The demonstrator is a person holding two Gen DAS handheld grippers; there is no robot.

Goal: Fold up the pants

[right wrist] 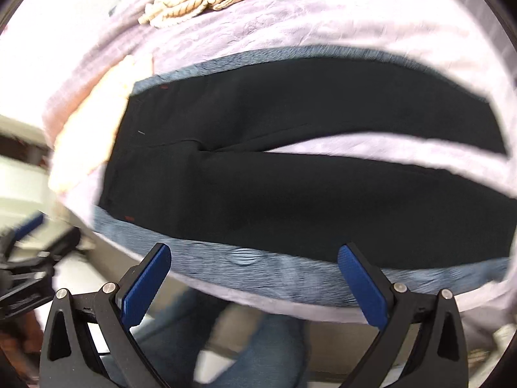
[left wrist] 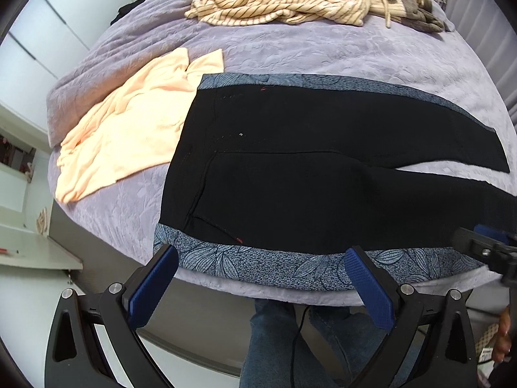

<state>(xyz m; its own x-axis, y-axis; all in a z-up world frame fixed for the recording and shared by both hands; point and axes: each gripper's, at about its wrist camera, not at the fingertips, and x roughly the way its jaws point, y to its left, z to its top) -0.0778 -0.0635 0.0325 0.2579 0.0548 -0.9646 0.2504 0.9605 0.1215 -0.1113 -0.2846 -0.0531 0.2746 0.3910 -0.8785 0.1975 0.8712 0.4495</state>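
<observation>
Pants [left wrist: 323,177] flat on bed [left wrist: 290,48], legs parted; soft, limp, likely light: best pinched at near patterned side seam; left gripper [left wrist: 260,263] and right gripper [right wrist: 253,260] jaws released, empty.

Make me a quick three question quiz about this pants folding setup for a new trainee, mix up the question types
1. True or false: the left gripper is shut on the black pants.
2. Which garment lies beside the pants' waistband? A. peach garment B. striped garment C. a red towel
3. Fill in: the pants lie flat on a lavender ____.

Key:
1. False; both it and the right gripper are open, holding nothing.
2. A
3. bedspread
</observation>
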